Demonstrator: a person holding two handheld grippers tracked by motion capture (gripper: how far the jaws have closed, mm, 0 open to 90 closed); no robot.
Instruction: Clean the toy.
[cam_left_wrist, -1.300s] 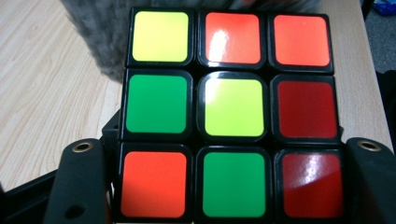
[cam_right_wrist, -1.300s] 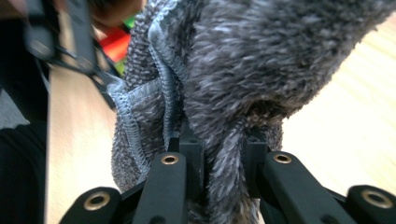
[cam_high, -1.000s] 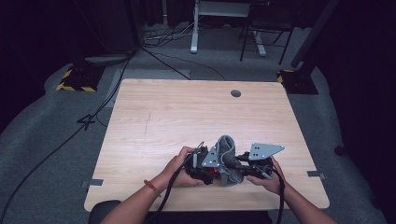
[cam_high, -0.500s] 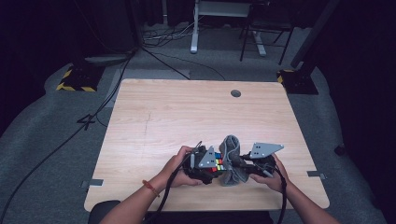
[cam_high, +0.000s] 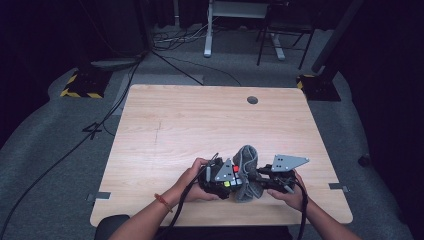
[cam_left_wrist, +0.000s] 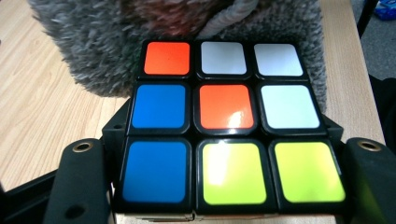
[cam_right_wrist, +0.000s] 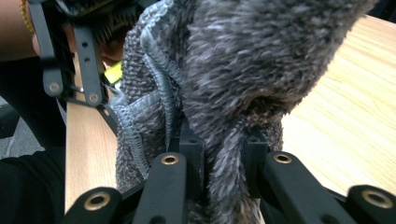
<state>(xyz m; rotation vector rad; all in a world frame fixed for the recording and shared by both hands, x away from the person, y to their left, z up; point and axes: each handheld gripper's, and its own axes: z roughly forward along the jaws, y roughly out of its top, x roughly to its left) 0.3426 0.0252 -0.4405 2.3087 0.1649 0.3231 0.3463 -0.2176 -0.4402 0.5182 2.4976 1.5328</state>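
- The left hand-held gripper (cam_high: 225, 181) is clenched on a colour-tiled plastic puzzle cube (cam_left_wrist: 224, 126); in the left gripper view its two black jaws stand against the cube's two sides.
- The cube face turned to that camera has an orange and two white tiles in its far row, then blue, orange and white, then blue and two yellow-green tiles in its near row.
- The far edge of the cube touches a shaggy grey fabric pouch (cam_left_wrist: 93, 56), whose mouth with a corded rim opens just above the cube's far row; the cube is outside the pouch, at its opening.
- What lies within the pouch cannot be told: only a dark, blurred hollow shows.
- The right hand-held gripper (cam_high: 272, 184) is clenched on the grey pouch (cam_right_wrist: 243, 93), with a fold of fluffy fabric pinched between its black jaws in the right gripper view.
- From above, the pouch (cam_high: 246, 167) stands bunched between the two grippers, rising from the light wooden worktop (cam_high: 200, 125).
- Both hands are near the worktop's front edge, right of the middle.
- A round dark grommet (cam_high: 252, 100) sits near the worktop's far edge, well apart from the pouch.
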